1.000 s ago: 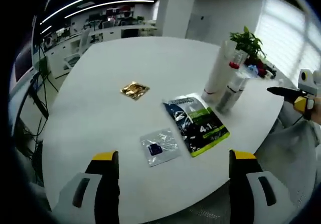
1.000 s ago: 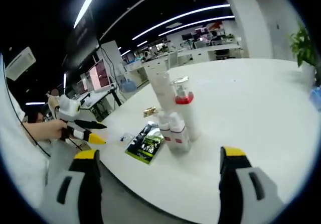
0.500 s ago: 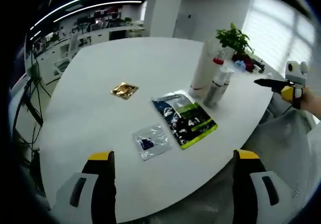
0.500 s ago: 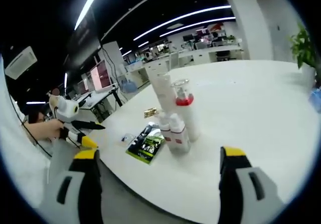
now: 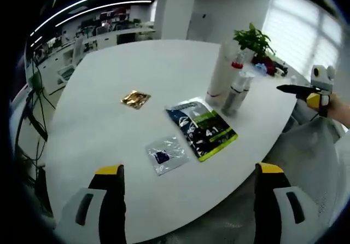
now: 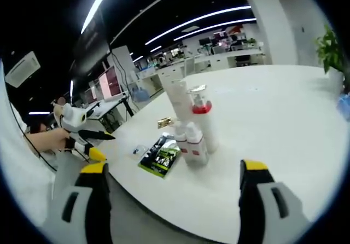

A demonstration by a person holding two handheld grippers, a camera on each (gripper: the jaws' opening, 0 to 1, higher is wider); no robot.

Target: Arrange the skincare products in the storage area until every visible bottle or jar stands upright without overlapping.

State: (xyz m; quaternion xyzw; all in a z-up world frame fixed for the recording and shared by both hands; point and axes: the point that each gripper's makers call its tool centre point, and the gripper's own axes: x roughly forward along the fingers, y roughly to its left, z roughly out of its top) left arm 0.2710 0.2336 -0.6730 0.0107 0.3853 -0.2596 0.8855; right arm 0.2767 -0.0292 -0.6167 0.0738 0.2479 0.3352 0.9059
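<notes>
A cluster of upright skincare products stands on the white table [image 5: 109,69]: a tall white tube [image 5: 220,74], a pump bottle with a red collar [image 5: 238,88] and, in the right gripper view, two small white bottles [image 6: 190,143] in front of the tube [image 6: 178,99]. A green-and-black pouch [image 5: 201,129], a clear sachet [image 5: 166,155] and a gold sachet [image 5: 135,98] lie flat. My left gripper [image 5: 189,169] hangs open before the table's near edge. My right gripper [image 6: 173,167] is open too, off the table's edge, short of the bottles.
A potted plant [image 5: 254,39] stands beyond the bottles near the far edge. A hand holds the right gripper [image 5: 306,93] at the right of the left gripper view. Desks and chairs fill the office behind. A wide bare stretch of table lies left of the sachets.
The left gripper view has drawn back a little from the table. The bottles, the pouch and the sachets stay put. Both grippers remain open.
</notes>
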